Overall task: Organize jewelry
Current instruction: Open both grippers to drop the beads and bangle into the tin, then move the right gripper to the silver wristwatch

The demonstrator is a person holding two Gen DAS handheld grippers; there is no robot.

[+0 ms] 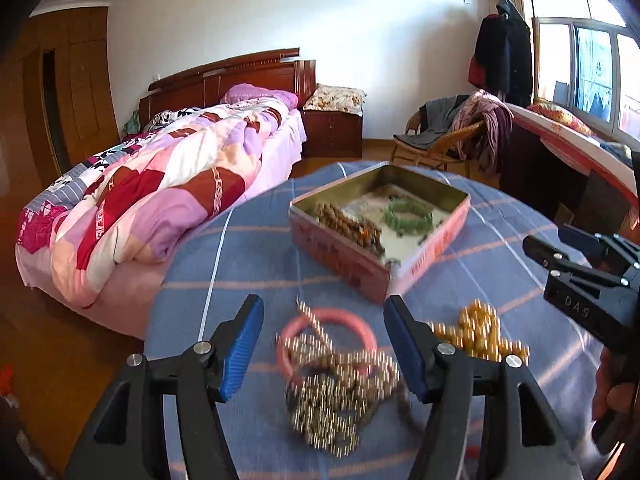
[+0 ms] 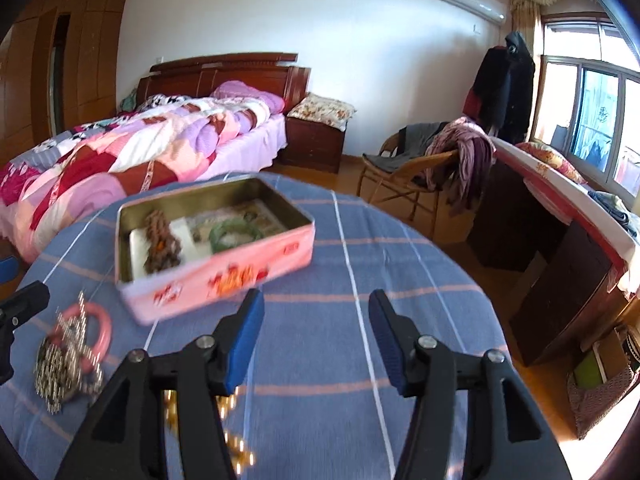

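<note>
1. Left gripper [image 1: 324,344] fills the near edge of the left wrist view, blue pads apart, nothing clamped. Directly between and just beyond its tips: tangled heap of small metallic beads [image 1: 340,396] lying over a pink bangle [image 1: 326,336] on the blue striped cloth [image 1: 256,264].
2. Right gripper [image 2: 316,340]: jaws also apart, empty, only bare cloth between them. Amber-yellow bead strand [image 1: 476,340] sits just right of the left gripper's right finger; in the right wrist view it shows as blurred gold glints low, under the right gripper's left finger.
3. Key relation: metallic heap + bangle lie dead ahead of the left gripper, so left hand is nearer for that lot. Amber strand lies between the 2 grippers, closer to the right one, I judge.
4. Farther on: open pink tin [image 1: 424,256], corner toward the left gripper, long side running away to the right. Inside already: brown bead strand [image 1: 352,224] + green bracelet [image 1: 408,214].
5. Beyond, well apart: bed w/ patchwork quilt [image 1: 160,200], wicker chair [image 1: 440,148].
</note>
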